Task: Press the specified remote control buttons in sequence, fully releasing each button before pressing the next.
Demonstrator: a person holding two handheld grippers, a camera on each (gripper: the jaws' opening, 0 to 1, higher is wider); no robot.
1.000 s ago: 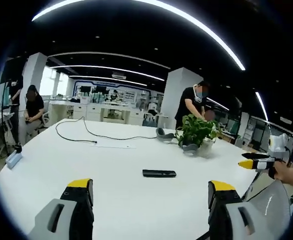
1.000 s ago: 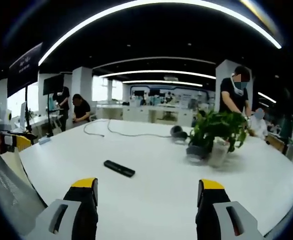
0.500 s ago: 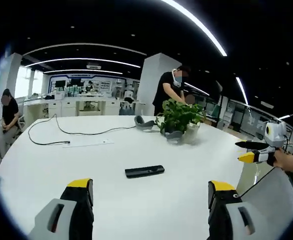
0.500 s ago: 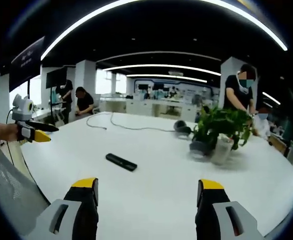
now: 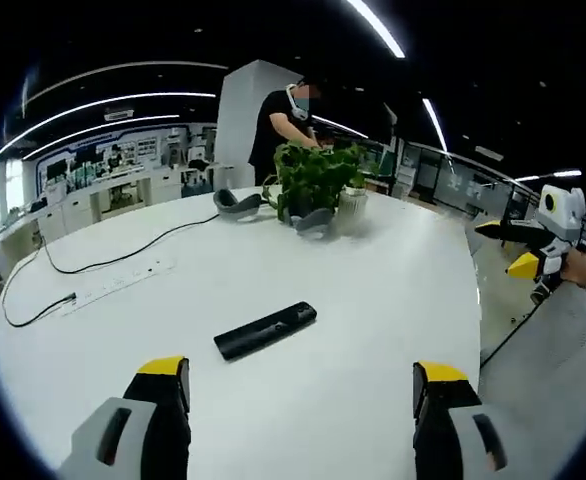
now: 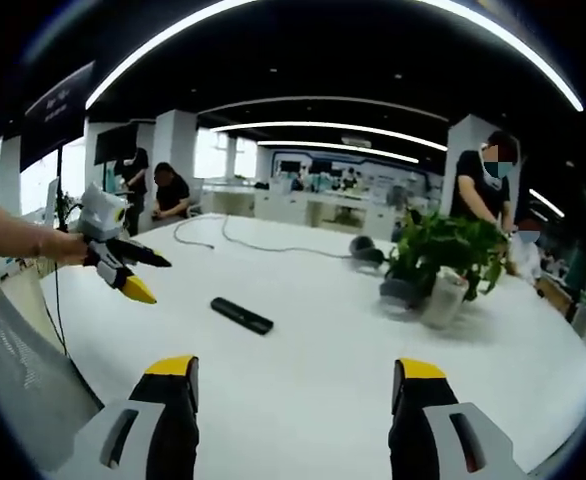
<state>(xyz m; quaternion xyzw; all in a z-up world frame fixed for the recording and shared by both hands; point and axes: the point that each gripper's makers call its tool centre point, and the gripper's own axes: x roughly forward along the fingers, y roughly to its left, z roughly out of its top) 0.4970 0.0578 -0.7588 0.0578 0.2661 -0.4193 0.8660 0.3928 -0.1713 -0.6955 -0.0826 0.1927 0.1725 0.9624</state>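
A round white table (image 5: pixel 393 290) carries a black remote control (image 5: pixel 265 331) near a potted plant (image 5: pixel 318 185). The left gripper (image 5: pixel 298 425) and right gripper (image 6: pixel 293 420) hover above it, jaws spread, grasping nothing.

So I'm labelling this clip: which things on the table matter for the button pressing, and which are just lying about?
For the job:
slim black remote control
left gripper, open
right gripper, open

Lying about:
green potted plant
black cable
white power strip
grey headphones
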